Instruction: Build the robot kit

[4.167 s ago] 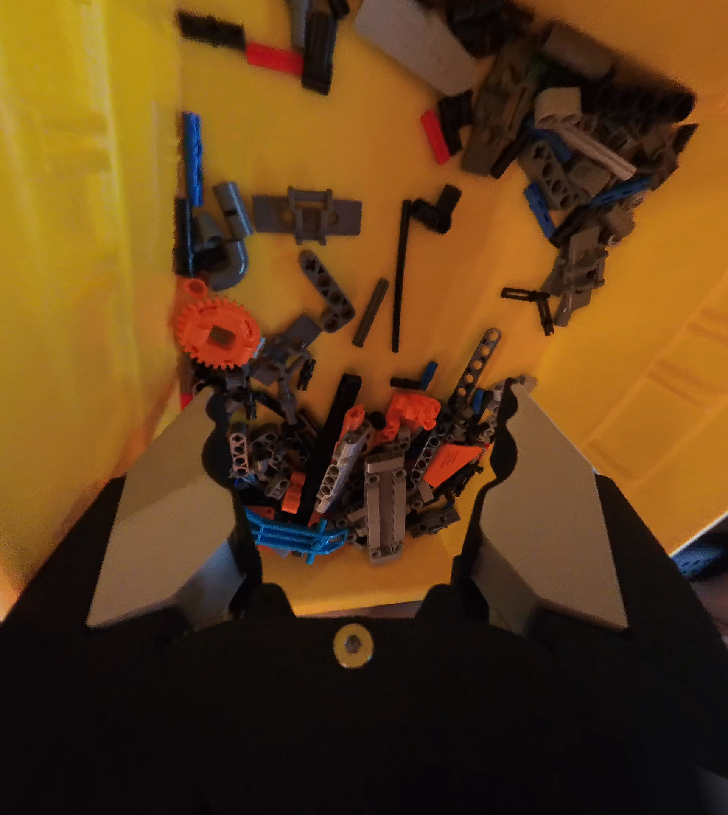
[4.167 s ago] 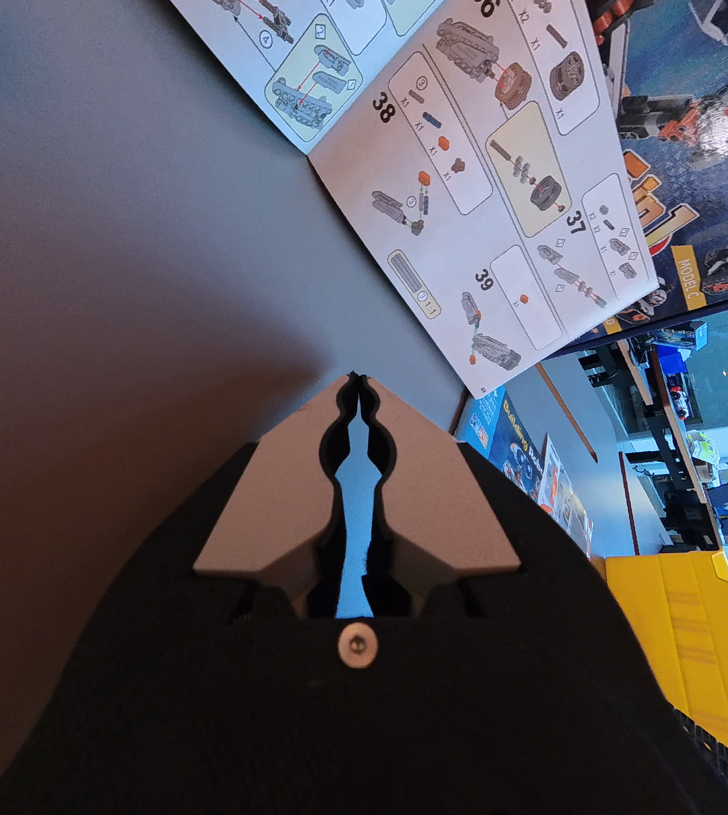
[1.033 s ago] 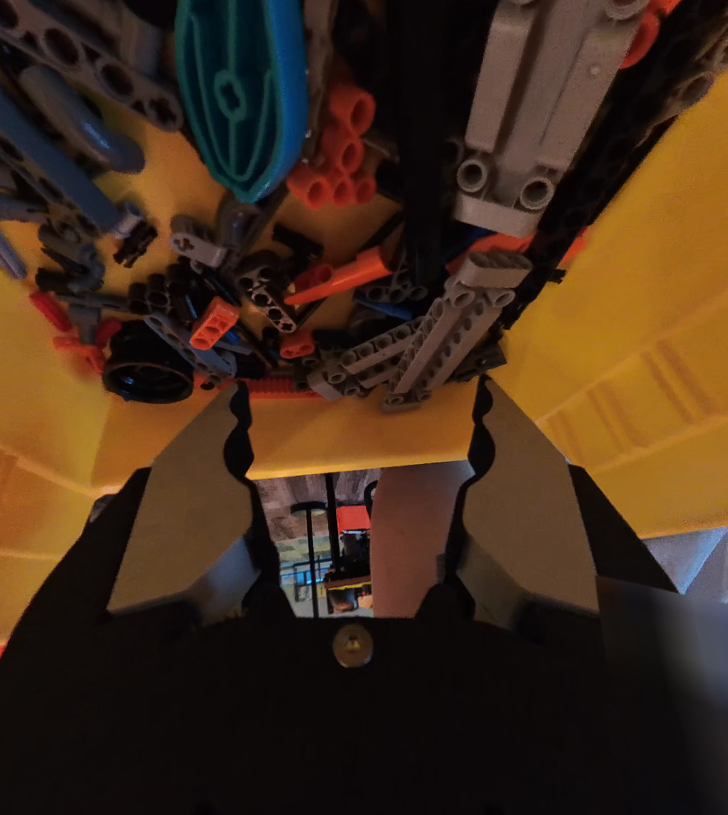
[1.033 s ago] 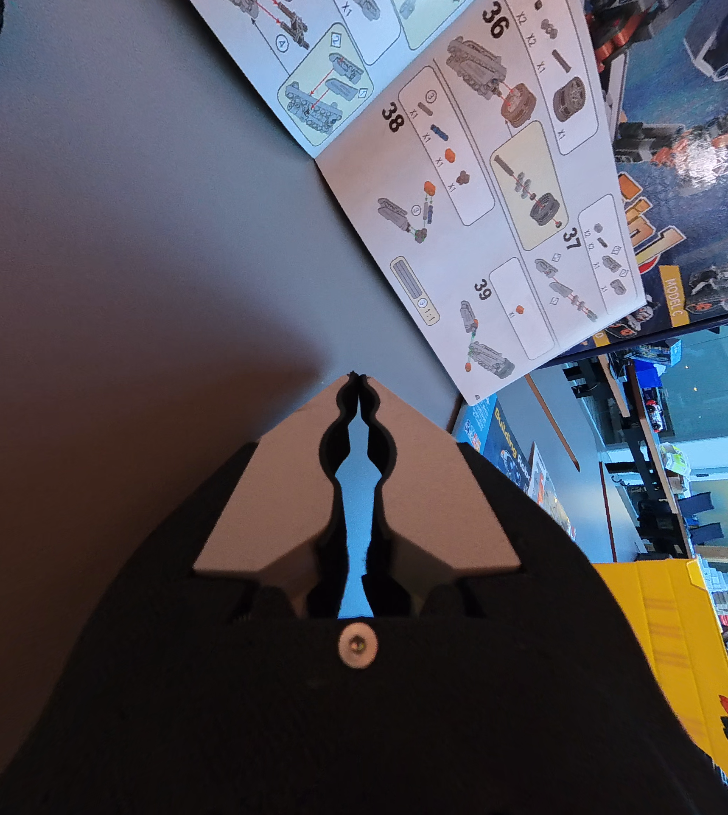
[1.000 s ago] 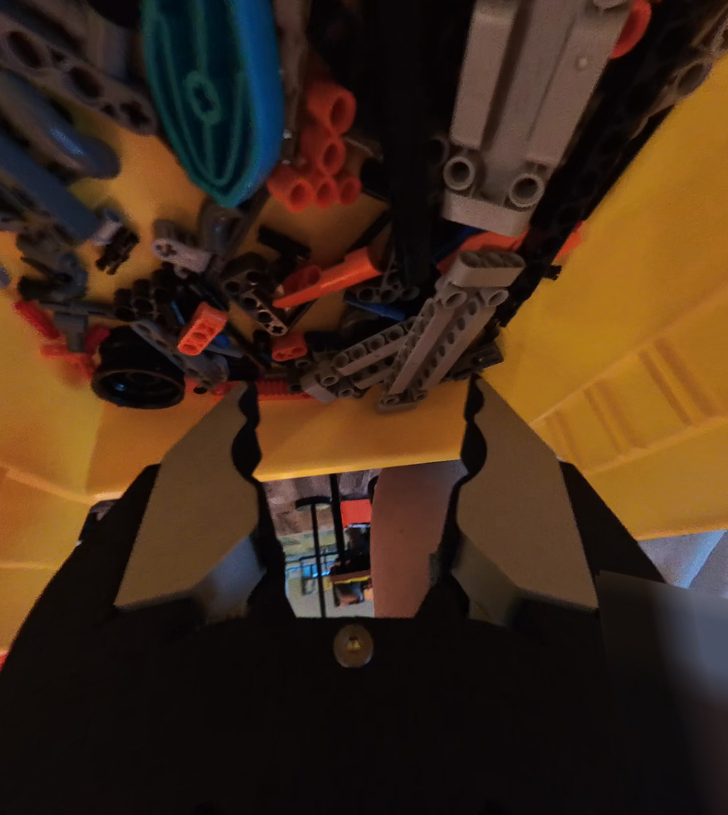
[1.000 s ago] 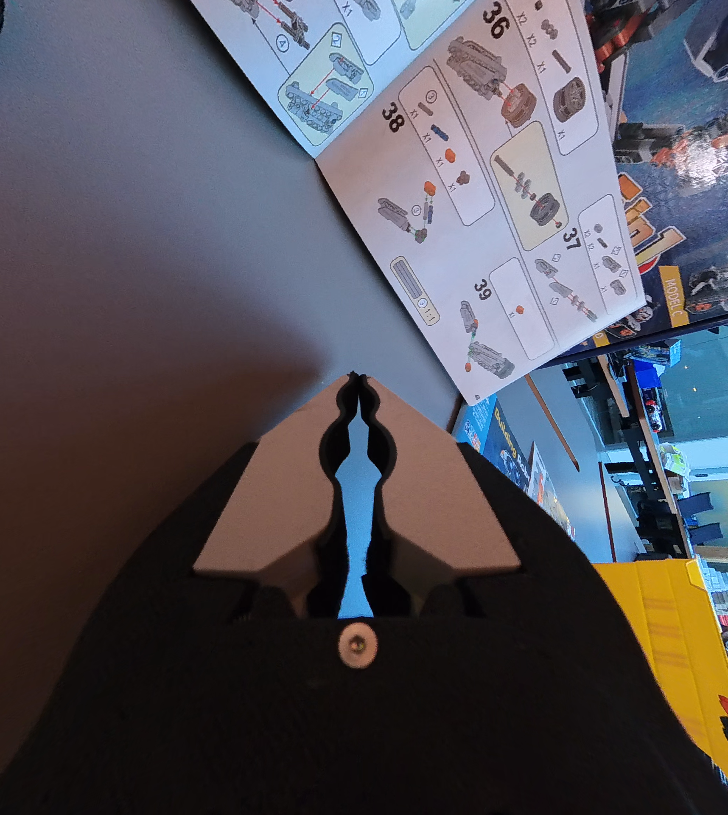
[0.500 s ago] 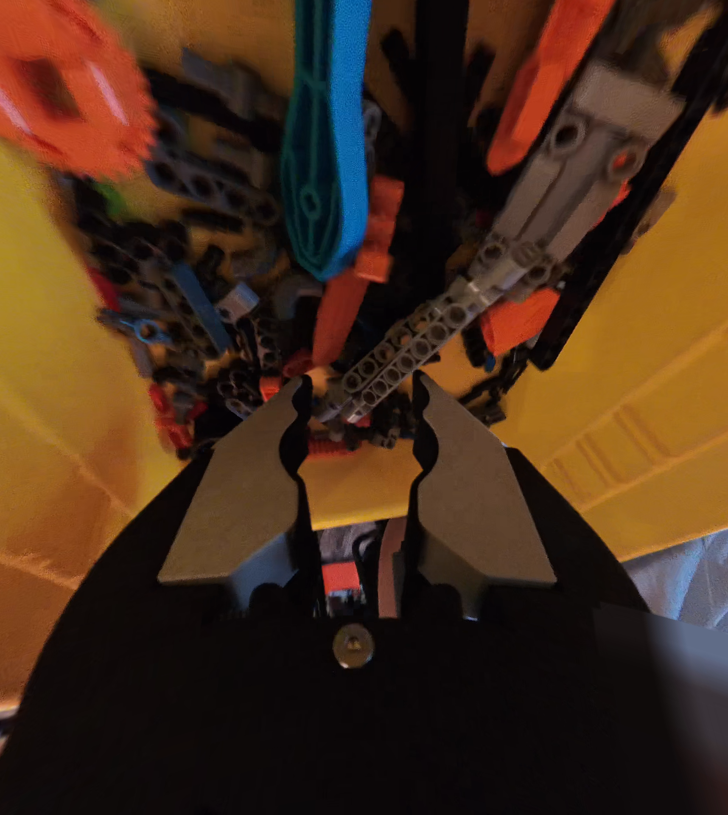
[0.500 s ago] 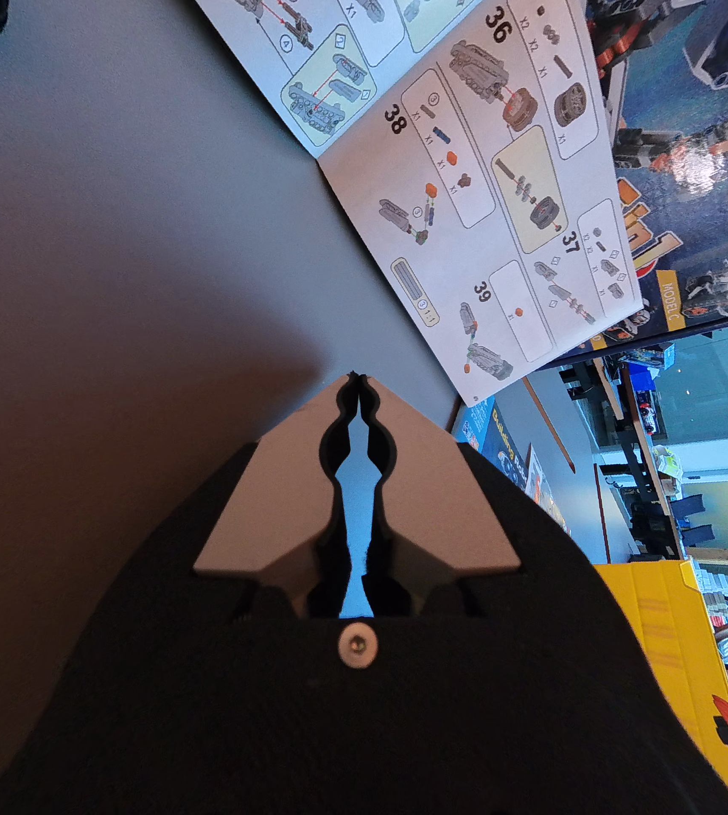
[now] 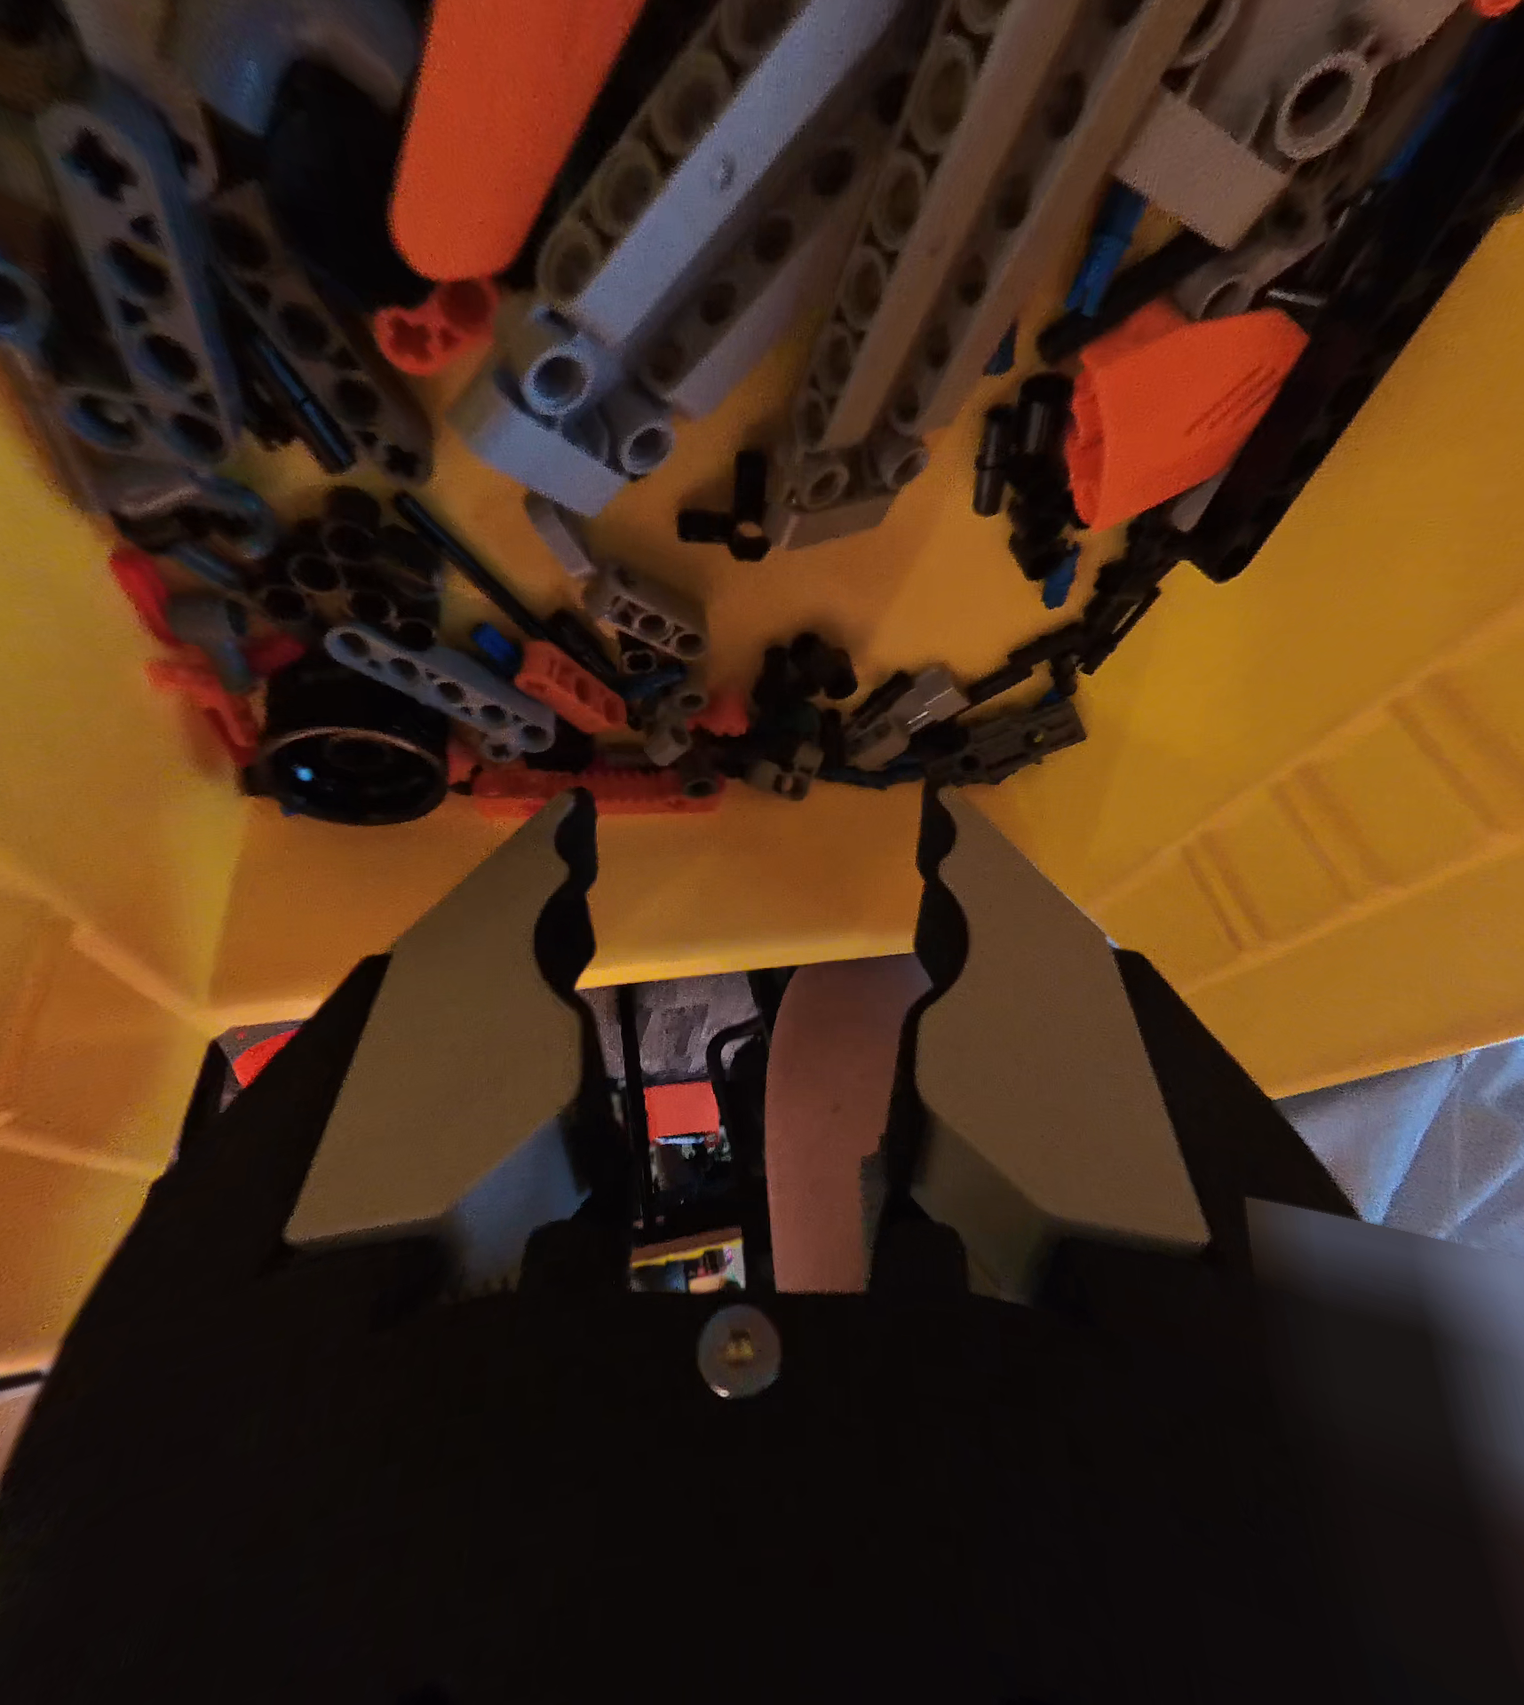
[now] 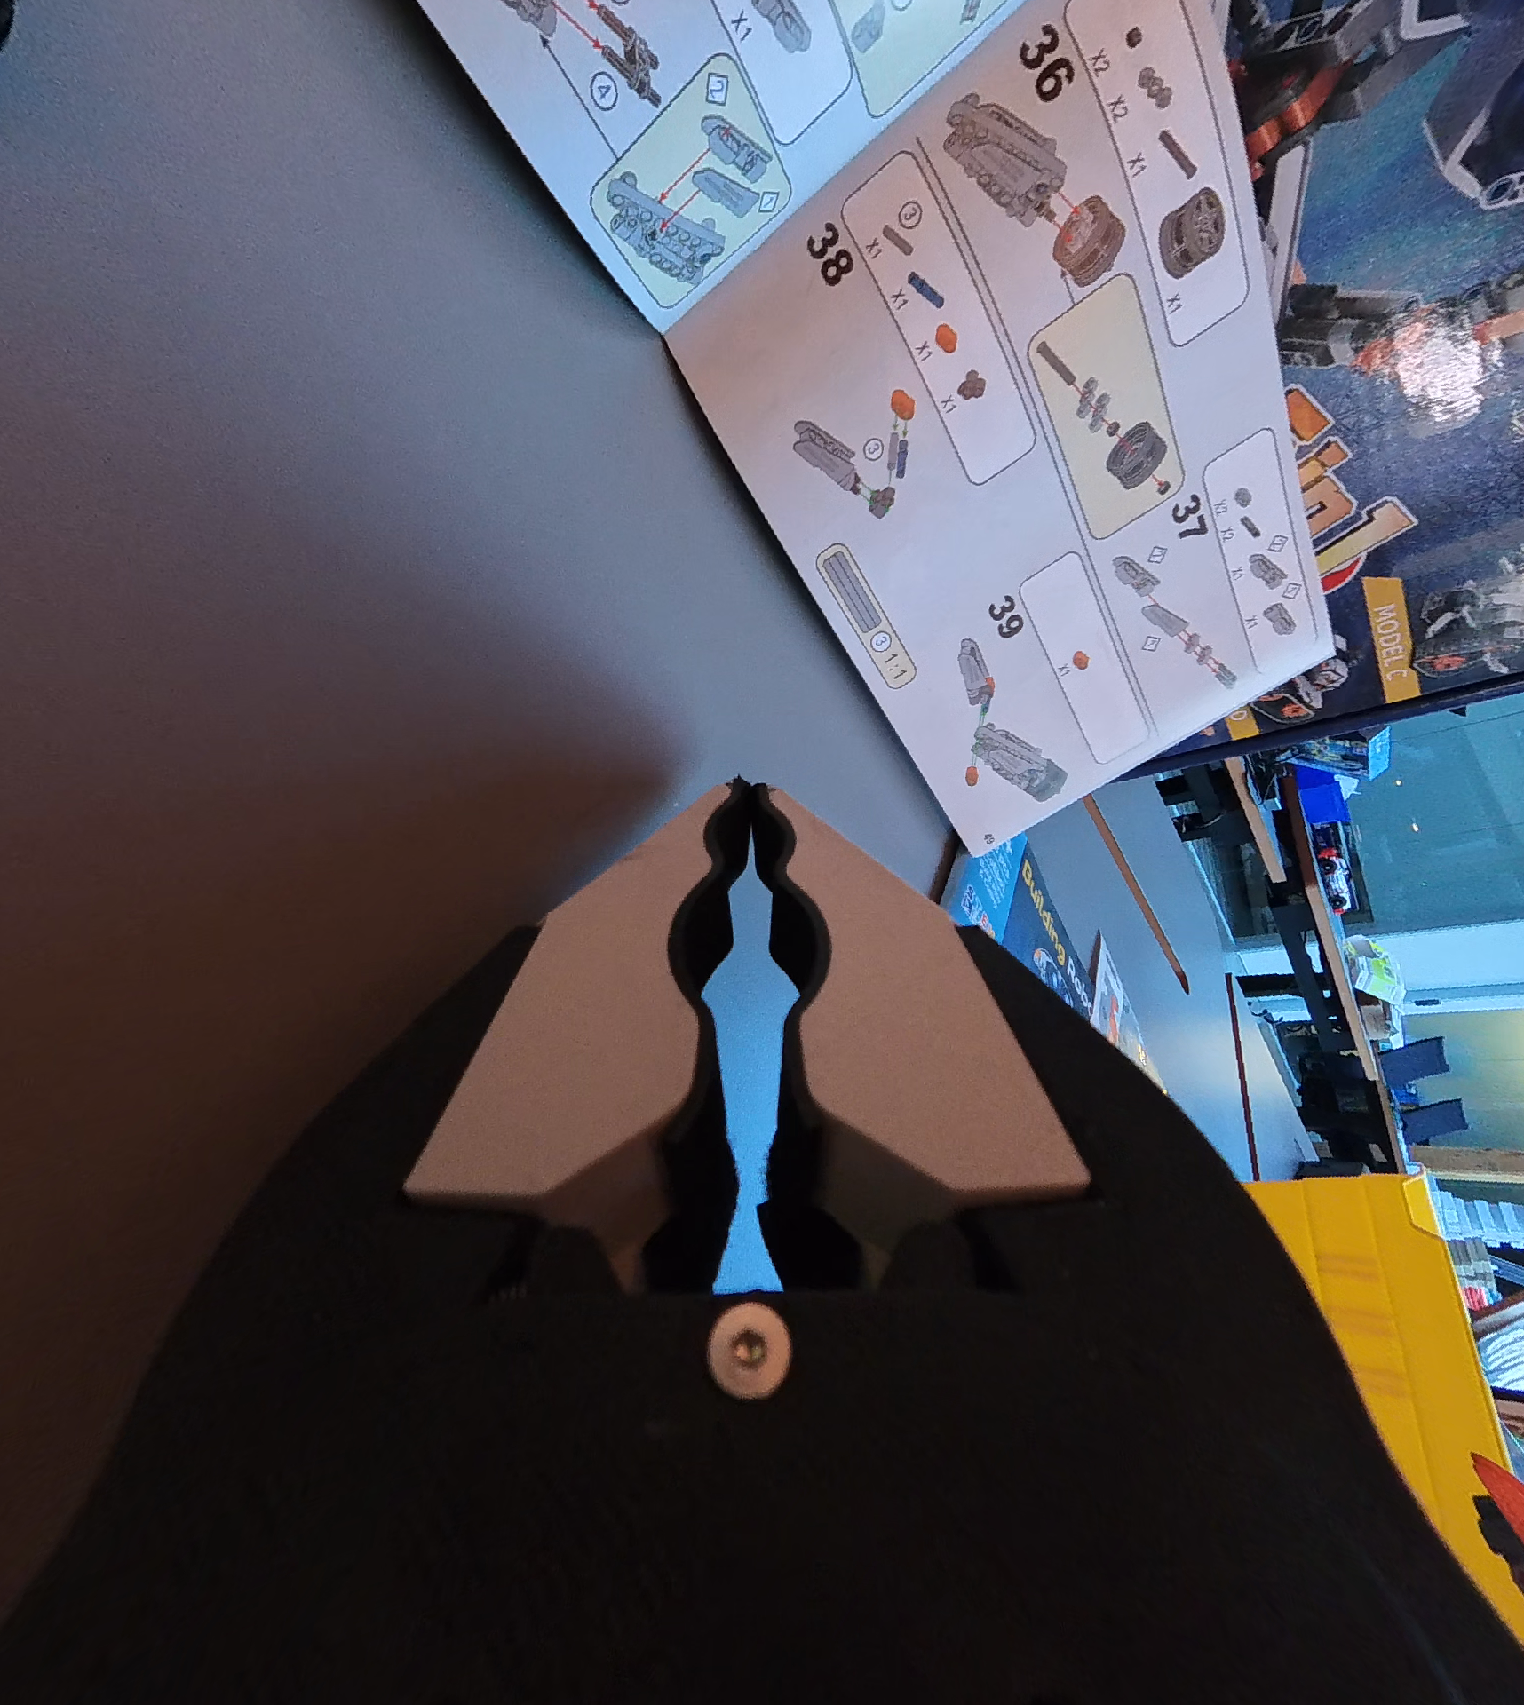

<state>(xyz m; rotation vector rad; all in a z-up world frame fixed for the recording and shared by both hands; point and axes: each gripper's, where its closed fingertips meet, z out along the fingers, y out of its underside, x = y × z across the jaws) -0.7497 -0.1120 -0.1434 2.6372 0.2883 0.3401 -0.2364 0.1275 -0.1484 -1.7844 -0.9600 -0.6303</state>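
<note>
My left tongs gape wide, empty, inside the yellow bin, tips just short of the red toothed strip among grey beams. Right tongs pinched together, empty, over the grey worktop; printed instruction booklet and toy box lie ahead.

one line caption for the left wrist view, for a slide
Open left gripper inside a yellow bin, fingertips empty, just short of a red toothed bar and loose building parts.

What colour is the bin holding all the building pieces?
Yellow; the bin shows best in the left wrist view.
</note>
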